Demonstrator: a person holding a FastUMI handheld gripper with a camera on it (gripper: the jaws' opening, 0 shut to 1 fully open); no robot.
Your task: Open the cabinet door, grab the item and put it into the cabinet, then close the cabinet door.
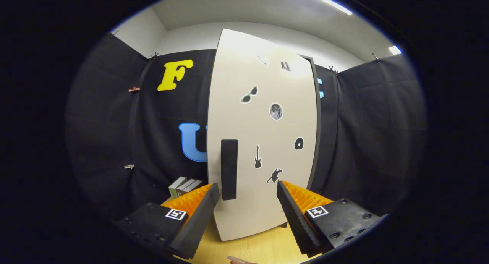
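A tall cream cabinet door [263, 141] with several small stickers stands upright straight ahead of me on a wooden tabletop [259, 245]. It looks closed against the dark cabinet edge [315, 134] on its right side. A black vertical handle [229, 169] sits on the door's left part, just ahead of my left finger. My gripper [248, 189] is open, its fingers spread wide with nothing between them, close in front of the door's lower half. A few box-like items [185, 186] lie on the table to the left of the cabinet, beyond my left finger.
Black cloth walls surround the table on the left, back and right. A fingertip of a person [238, 260] shows at the table's near edge below my fingers.
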